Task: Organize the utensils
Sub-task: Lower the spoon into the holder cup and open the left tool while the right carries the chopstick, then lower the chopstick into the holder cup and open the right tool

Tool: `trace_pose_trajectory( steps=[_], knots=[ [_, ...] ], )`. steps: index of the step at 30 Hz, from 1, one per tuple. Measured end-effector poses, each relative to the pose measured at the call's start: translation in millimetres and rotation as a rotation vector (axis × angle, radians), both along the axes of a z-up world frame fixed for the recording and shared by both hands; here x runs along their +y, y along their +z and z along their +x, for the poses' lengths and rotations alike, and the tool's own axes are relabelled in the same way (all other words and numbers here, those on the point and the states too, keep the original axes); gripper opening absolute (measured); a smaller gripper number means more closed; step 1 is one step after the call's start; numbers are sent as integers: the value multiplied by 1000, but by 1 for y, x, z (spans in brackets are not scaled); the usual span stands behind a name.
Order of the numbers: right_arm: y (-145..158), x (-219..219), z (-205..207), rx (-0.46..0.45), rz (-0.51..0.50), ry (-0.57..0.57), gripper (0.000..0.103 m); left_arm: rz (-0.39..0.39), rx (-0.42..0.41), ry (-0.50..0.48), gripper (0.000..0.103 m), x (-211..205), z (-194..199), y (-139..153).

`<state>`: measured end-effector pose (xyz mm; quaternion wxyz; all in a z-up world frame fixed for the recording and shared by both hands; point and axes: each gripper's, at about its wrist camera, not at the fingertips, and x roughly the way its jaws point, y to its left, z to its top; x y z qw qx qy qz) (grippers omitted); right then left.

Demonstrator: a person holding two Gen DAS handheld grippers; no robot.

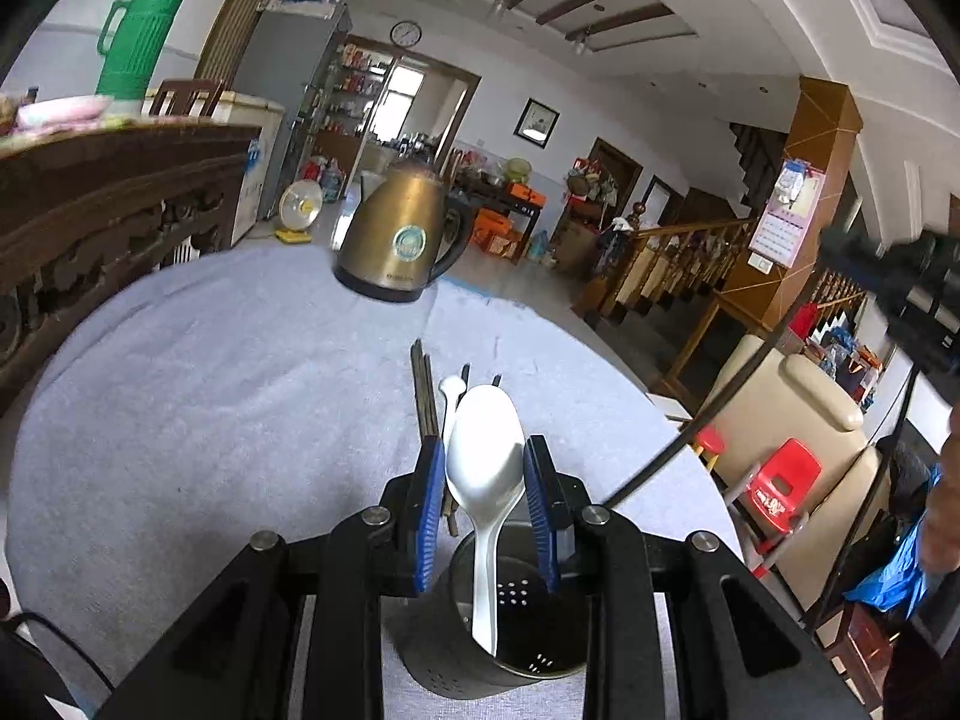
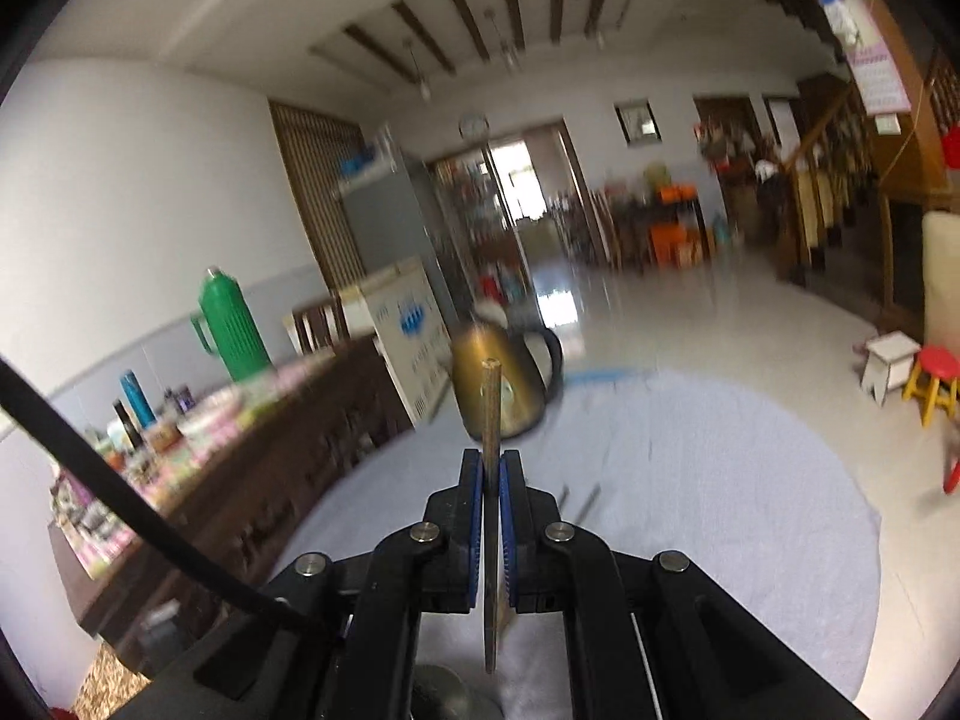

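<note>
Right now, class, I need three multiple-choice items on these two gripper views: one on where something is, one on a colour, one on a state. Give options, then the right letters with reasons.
1. Where does the white spoon's handle end?
A. on the cloth
B. inside the holder
C. against the kettle

2. What colour is the flask on the sideboard?
A. green
B. red
C. white

3. How do the right gripper's fingers stand?
A. wide open, empty
B. shut on a chopstick
C. shut on a spoon

Answers:
1 B: the spoon rises between the left gripper's fingers, its handle reaching down into the dark perforated holder.
2 A: the flask is green.
3 B: the right gripper pinches a thin chopstick between its blue pads.
</note>
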<state>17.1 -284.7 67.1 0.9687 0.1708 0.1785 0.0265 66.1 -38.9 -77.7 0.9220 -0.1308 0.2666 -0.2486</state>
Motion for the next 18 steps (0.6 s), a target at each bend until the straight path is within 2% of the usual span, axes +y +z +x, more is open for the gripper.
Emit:
trace_pose_trajectory(
  steps=[5, 8, 11, 14, 17, 18],
  knots=[
    [26, 23, -9, -48, -31, 34, 6, 9, -3, 13, 28, 2, -4, 0],
    [11, 40, 0, 4, -55, 69, 6, 11, 26, 12, 28, 0, -5, -8],
    [-18, 53, 8, 92, -67, 96, 6, 30, 26, 9, 28, -3, -9, -11],
    [-40, 52, 11, 166, -56, 99, 6, 73, 2, 9, 28, -5, -14, -6],
    [-57, 46, 13, 233, -20, 104, 7, 148, -36, 21, 29, -9, -20, 1],
    [-61, 43, 12, 248, -8, 104, 10, 176, -47, 21, 31, -11, -21, 5]
  ],
)
